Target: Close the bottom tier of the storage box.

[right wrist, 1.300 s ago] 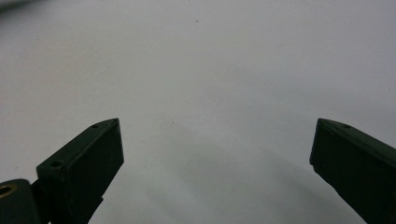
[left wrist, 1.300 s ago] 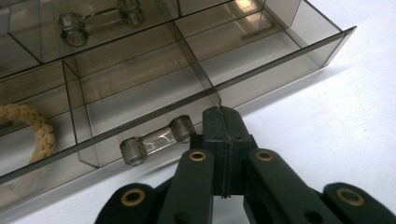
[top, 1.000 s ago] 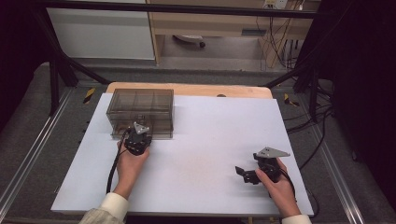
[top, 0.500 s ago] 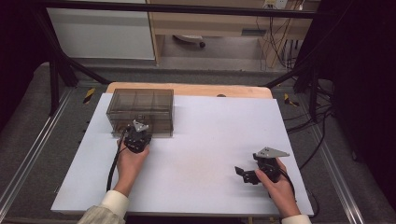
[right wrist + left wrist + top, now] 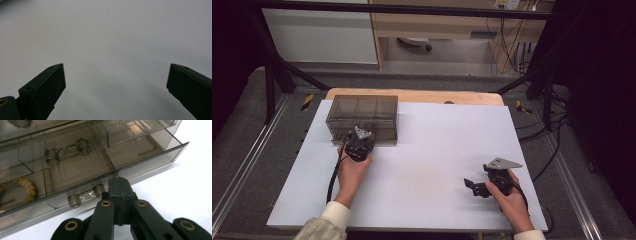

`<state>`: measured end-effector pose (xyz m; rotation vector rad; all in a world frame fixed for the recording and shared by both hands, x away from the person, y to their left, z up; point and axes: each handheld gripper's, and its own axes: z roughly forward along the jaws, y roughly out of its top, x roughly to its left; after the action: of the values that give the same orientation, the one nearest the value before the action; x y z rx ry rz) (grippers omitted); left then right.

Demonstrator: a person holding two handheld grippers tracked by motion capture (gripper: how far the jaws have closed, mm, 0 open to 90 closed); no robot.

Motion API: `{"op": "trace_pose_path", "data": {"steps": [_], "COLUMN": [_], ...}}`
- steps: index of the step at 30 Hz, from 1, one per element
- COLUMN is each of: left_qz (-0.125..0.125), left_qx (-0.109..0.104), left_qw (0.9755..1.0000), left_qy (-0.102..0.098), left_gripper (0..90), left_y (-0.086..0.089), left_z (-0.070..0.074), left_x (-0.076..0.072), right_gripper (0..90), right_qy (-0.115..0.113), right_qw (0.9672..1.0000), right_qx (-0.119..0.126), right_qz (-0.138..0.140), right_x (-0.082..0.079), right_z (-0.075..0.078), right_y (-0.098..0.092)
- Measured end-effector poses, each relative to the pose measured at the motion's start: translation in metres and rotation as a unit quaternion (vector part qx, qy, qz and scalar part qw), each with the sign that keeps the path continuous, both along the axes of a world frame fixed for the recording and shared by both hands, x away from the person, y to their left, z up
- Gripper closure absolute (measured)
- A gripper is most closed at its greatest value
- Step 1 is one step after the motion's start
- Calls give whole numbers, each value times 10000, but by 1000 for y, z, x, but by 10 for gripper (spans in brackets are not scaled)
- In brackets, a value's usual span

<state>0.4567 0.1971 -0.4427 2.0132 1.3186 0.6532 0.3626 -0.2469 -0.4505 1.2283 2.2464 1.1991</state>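
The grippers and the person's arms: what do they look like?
Both grippers, left gripper and right gripper, are black with flat black jaws; brass-coloured rivets mark the links. Each carries a grey three-cornered plate and trails a black cable. The sleeves are light-coloured with white cuffs.

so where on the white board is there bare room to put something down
The bare stretch of the white board between the smoky drawer box and the right claw is free, as is the far right corner. It is crowded at the box front, by the left claw.
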Motion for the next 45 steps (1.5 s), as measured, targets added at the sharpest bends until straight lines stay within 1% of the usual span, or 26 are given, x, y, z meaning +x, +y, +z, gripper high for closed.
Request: {"op": "trace_pose_path", "data": {"steps": [6,12,15,18,22,27,30,34,45], "left_qz": [63,36,27,13,38,43,35,36,32], "left_qx": [-22,-19,-73,-22,-2,-17,11,-22,-24], "left_qw": [10000,10000,10000,10000,10000,10000,10000,10000,10000], "left_qy": [9,43,32,18,26,22,22,3,13], "left_gripper": [900,900,900,900,900,900,900,900,900], "left_y": [1,-1,-2,-3,-3,-4,-5,-5,-6], "left_z": [-1,-1,2,4,4,4,3,4,3], "left_x": [2,4,6,8,10,11,11,11,11], "right_gripper": [27,27,28,28,28,28,28,28,28], "right_qy": [-27,-19,-27,-22,-17,-33,-23,-25,-19], "right_qw": [10000,10000,10000,10000,10000,10000,10000,10000,10000], "right_qx": [36,56,46,19,20,12,48,53,2], "right_qz": [-13,-42,-36,-1,9,5,11,6,48], "right_x": [-2,-1,-1,-1,-1,-1,-2,-2,-1], "right_z": [2,2,2,2,2,2,3,3,2], "right_y": [-1,-3,-2,-2,-2,-2,-2,-2,-1]}}
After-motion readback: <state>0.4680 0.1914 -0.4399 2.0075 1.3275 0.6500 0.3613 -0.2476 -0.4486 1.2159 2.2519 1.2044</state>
